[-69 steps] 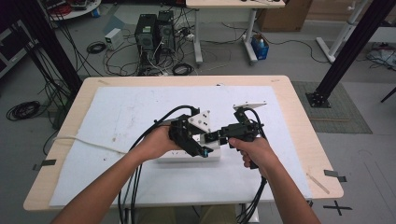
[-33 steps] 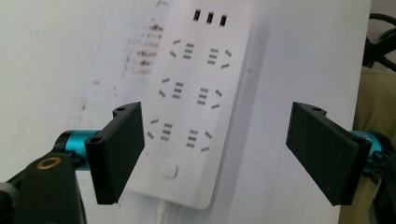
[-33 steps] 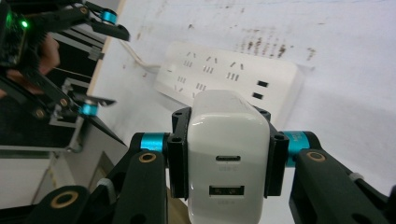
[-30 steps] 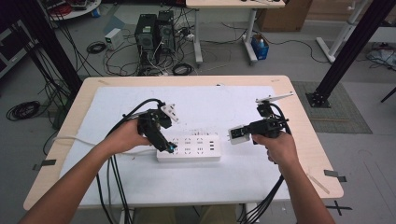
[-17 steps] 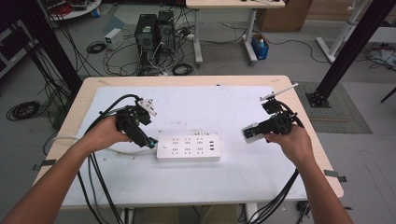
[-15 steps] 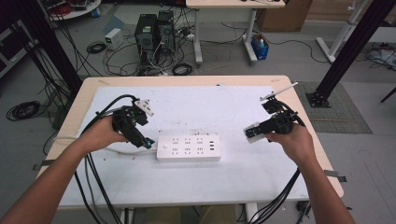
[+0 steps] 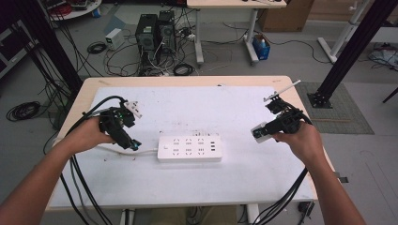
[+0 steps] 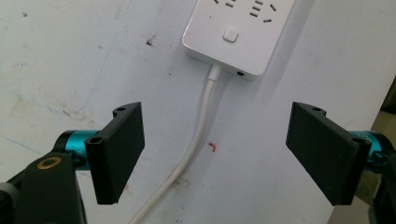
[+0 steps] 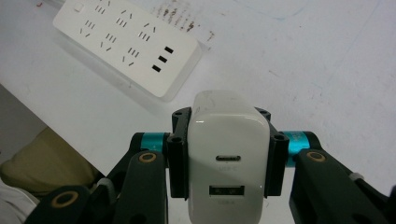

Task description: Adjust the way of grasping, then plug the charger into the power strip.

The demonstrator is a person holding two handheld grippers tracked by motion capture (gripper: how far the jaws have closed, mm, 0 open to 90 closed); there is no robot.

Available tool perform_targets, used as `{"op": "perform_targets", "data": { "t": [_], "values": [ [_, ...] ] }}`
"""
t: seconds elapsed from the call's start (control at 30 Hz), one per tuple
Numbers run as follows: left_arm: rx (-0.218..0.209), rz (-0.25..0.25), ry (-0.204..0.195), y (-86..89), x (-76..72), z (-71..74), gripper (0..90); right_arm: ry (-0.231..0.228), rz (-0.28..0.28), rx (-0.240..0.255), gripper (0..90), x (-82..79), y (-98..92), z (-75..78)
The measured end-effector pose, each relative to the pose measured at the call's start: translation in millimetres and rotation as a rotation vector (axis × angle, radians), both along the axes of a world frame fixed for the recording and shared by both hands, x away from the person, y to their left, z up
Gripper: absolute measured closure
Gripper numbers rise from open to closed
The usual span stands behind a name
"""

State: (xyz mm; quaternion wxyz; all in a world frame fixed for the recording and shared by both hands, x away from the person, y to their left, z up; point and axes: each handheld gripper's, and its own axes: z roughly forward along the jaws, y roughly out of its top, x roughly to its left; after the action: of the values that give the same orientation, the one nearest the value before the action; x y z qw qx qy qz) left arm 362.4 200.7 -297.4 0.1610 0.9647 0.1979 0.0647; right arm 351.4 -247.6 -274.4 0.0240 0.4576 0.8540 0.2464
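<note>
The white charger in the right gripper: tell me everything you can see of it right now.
The charger is a glossy white plastic block with rounded corners. The face toward the right gripper's camera carries two ports, a slim oval one above a rectangular one. The right gripper clamps it, one black jaw on each side. It is held above the table, right of the power strip and apart from it. Its prongs are hidden.

White power strip (image 7: pixel 189 148) & charger (image 9: pixel 229 158); black claw (image 9: pixel 228 154), teal trim.

No legible text, the charger's (image 9: pixel 228 158) port labels blurred.
</note>
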Motion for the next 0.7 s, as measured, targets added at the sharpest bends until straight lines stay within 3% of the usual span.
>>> {"op": "perform_targets", "data": {
  "t": [0.17,0.5,0.7],
  "values": [
    [-0.015,0.007,0.002,-0.8,-0.7,-1.6,19.6,-0.005,0.009,0.003,62.1,1.3,2.1,1.3],
    [0.028,-0.011,0.003,7.1,1.2,-0.9,19.6,-0.011,0.067,-0.017,62.1,7.9,13.9,5.6],
    [0.061,-0.022,0.034,9.4,2.3,-2.2,19.5,-0.015,0.128,-0.039,62.1,15.0,25.0,10.3]
  ]
}}
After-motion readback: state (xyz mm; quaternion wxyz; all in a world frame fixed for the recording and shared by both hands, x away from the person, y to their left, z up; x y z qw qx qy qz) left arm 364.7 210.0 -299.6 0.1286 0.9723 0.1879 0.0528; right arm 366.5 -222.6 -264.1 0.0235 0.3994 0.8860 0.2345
